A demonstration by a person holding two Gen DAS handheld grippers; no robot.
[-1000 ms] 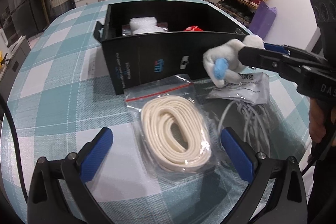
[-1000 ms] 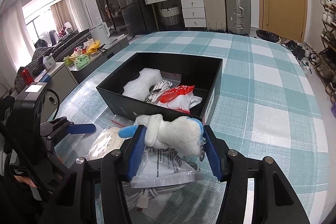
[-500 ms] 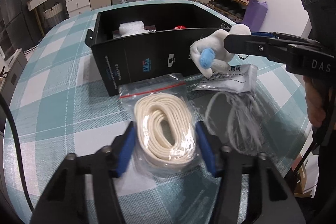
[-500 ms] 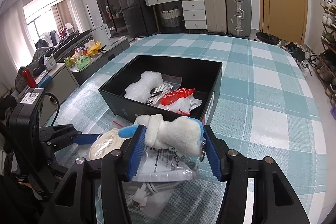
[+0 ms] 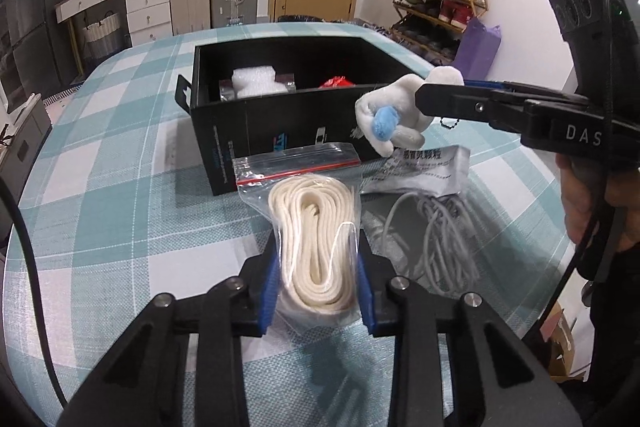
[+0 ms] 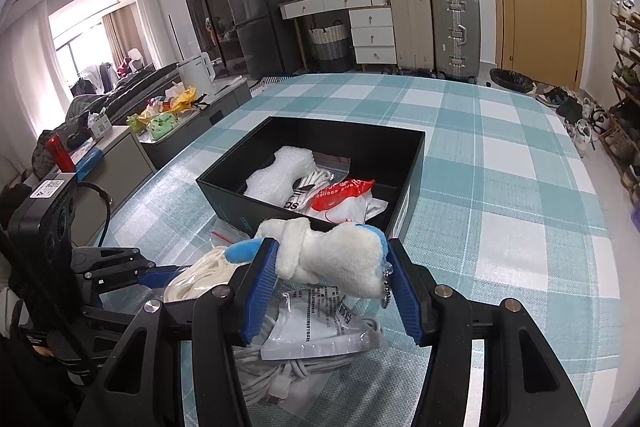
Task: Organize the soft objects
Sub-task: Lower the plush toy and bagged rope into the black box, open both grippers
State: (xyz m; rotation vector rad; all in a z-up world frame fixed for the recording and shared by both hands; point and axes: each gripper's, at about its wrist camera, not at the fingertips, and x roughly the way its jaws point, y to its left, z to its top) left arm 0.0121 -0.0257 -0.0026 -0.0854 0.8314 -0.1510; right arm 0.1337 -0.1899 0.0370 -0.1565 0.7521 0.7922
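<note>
My left gripper [image 5: 318, 287] is shut on a clear zip bag of coiled cream rope [image 5: 314, 243], lifted slightly off the checked tablecloth. My right gripper [image 6: 332, 285] is shut on a white plush toy with blue parts [image 6: 336, 255], held in the air just in front of the black box [image 6: 416, 163]. The toy also shows in the left wrist view [image 5: 394, 119], beside the box's near wall [image 5: 260, 143]. The box holds white foam [image 6: 280, 175], a red and white packet [image 6: 344, 191] and other bagged items.
A silver pouch [image 5: 424, 171] lies on a bundle of grey cable [image 5: 436, 239] on the table, right of the rope bag. Suitcases, drawers and a shoe rack [image 5: 440, 3] stand behind the table.
My left gripper closed from wide open onto the rope bag and raised it. My right gripper kept the plush toy and drifted a little toward the box.
</note>
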